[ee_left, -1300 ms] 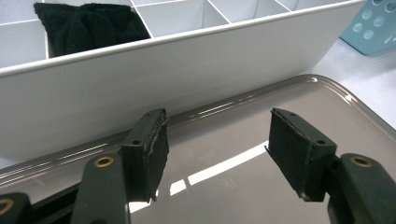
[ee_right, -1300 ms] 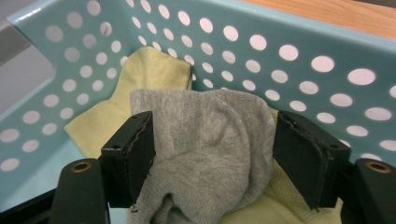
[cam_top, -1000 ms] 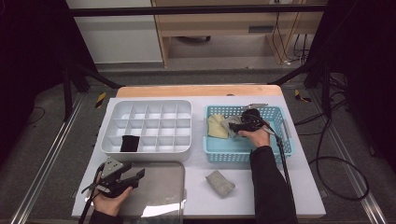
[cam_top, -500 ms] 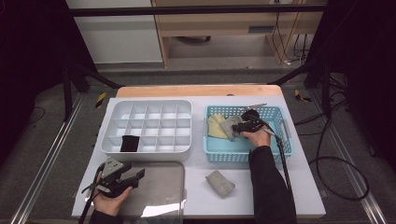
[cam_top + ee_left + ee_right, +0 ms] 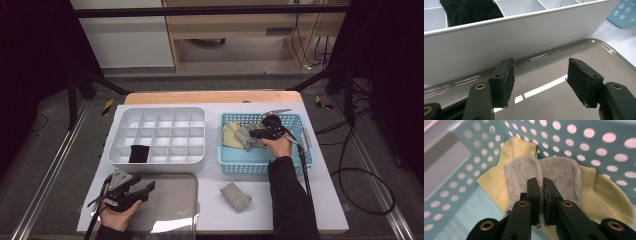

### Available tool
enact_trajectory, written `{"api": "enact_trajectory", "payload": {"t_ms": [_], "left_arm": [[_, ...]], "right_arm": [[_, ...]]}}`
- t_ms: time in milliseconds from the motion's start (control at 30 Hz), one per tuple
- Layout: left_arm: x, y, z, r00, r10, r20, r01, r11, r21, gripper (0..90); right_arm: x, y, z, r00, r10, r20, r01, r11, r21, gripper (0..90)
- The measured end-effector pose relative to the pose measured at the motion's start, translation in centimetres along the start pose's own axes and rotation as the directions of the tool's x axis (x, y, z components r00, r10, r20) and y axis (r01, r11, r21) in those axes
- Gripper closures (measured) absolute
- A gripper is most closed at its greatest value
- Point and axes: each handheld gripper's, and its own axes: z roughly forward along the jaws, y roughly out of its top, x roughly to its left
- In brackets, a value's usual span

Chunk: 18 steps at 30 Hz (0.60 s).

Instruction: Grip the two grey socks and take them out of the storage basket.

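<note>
- Inside the blue basket [image 5: 305,155], at the table's right side, the right gripper [image 5: 540,195] has just been closing its jaws, and they now pinch a fold of the grey sock [image 5: 564,173].
- That grey sock lies on a yellow sock [image 5: 506,170] against the basket's left wall; from above it shows at [image 5: 246,136], just left of the gripper [image 5: 256,134].
- At the table's near-left corner, the left gripper [image 5: 142,192] hovers over a metal tray [image 5: 175,210] with its jaws spread wide and nothing between them [image 5: 540,77].
- Behind the tray, a white divided box [image 5: 160,135] holds a black sock [image 5: 138,153] in a near-edge compartment, second from the left.
- Another grey sock [image 5: 235,195] lies on the table near its near edge, between tray and basket.
</note>
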Motion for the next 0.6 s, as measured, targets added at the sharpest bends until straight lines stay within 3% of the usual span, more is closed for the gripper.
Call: {"api": "enact_trajectory", "payload": {"t_ms": [167,367,600], "left_arm": [[0.0,0.0,0.1,1.0,-0.002,0.0,0.002,1.0,-0.001,37.5],[0.0,0.0,0.1,1.0,0.0,0.0,0.0,1.0,0.002,37.5],[0.0,-0.1,0.1,1.0,0.001,-0.003,-0.001,1.0,0.005,37.5]], "right_arm": [[-0.3,-0.1,0.0,0.9984,-0.025,0.051,0.024,1.0,0.011,78.8],[-0.3,0.0,0.5,0.9864,-0.064,0.151,0.072,0.997,-0.043,45.6],[-0.8,-0.5,1.3,0.989,-0.051,0.139,0.05,0.999,0.012,45.6]]}}
